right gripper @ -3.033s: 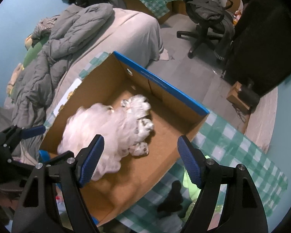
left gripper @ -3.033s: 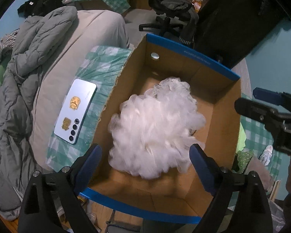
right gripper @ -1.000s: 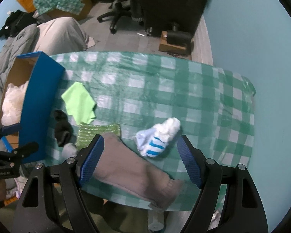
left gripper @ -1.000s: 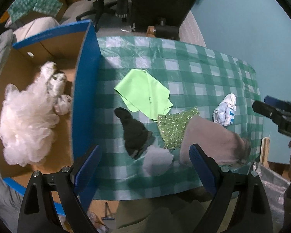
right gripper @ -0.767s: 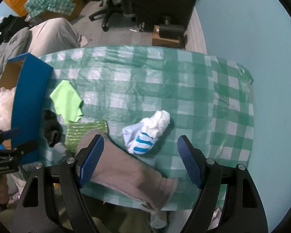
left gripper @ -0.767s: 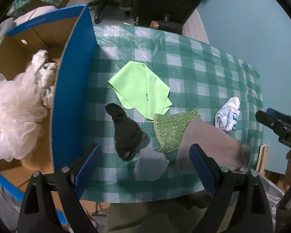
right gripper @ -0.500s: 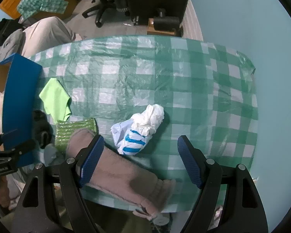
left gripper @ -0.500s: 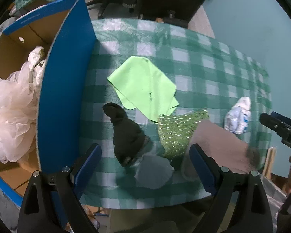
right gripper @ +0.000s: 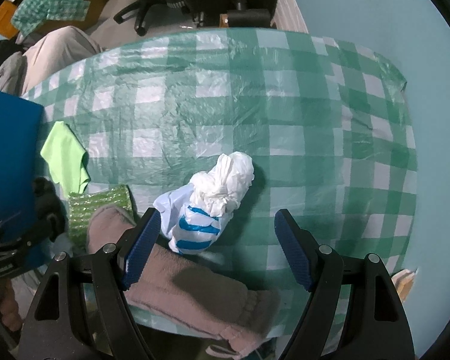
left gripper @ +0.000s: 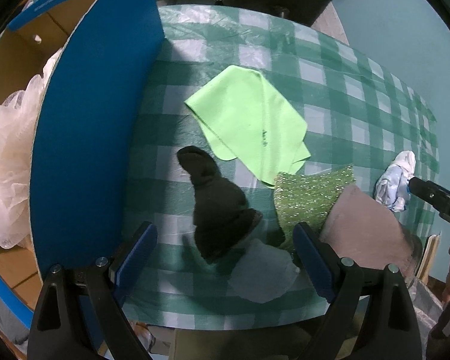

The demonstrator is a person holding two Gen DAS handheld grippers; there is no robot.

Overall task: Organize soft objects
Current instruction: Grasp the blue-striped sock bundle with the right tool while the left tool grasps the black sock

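Nearest in the left wrist view, the left gripper (left gripper: 225,249) is held with its blue-padded jaws spread wide and empty, poised low over a black knitted sock (left gripper: 216,201) whose cuff lies between the fingers, apparently lined up as the next pickup. A pale grey-white cloth patch (left gripper: 261,276) is seen touching the sock at 5 o'clock. In the right wrist view, the right gripper (right gripper: 216,246) is likewise spread and holds nothing; a crumpled white-and-blue-striped plastic bag (right gripper: 213,207) lies just ahead of its gap, toward 12 o'clock. A fuzzy mauve-grey sock (right gripper: 177,288) is draped at the near table edge beneath the left finger, partly overlapping a sparkly green scouring cloth (left gripper: 309,198). Farther out, a flat lime-green microfibre cloth (left gripper: 249,120) is spread on the green-and-white checked plastic tablecloth (right gripper: 255,96). At 9 o'clock in the left view stands the blue-sided cardboard box (left gripper: 90,120), set touching the table edge, probably so items need only a short carry; a white mesh bath pouf (left gripper: 6,162) is already inside it. Five soft items are judged still unsorted.
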